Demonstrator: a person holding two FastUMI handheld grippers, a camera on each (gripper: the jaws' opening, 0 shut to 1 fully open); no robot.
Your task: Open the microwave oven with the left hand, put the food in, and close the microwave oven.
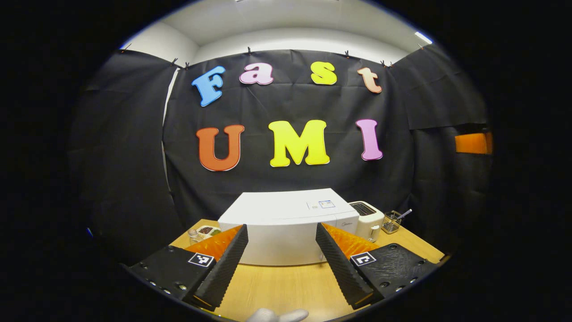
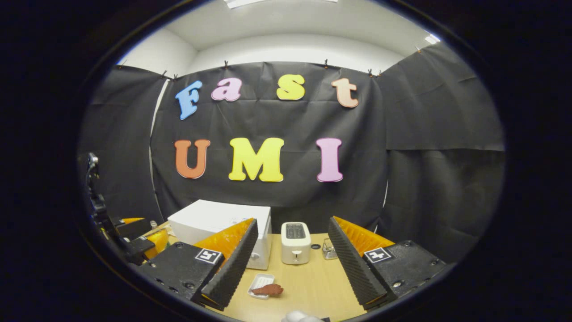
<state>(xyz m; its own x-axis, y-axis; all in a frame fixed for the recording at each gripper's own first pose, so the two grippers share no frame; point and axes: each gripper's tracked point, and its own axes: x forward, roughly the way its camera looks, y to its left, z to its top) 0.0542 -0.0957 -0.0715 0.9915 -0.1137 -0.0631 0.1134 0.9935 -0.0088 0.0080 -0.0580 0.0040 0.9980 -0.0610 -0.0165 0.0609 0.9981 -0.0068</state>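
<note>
Microwave (image 1: 286, 232) sat shut at the back of the table (image 1: 286, 286), food (image 2: 267, 290) waited out front, and both the left gripper (image 1: 281, 259) and right gripper (image 2: 288, 264) hung wide apart, so opening the door seemed next.

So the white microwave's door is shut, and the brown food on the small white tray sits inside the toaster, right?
Not the toaster. In the right gripper view the brown food lies on its small white tray on the wooden table, before the white microwave, whose door is shut.

Toaster (image 2: 295, 242) stands right of microwave (image 2: 223, 226); food (image 2: 267, 290), seemingly trayed, before them.
</note>
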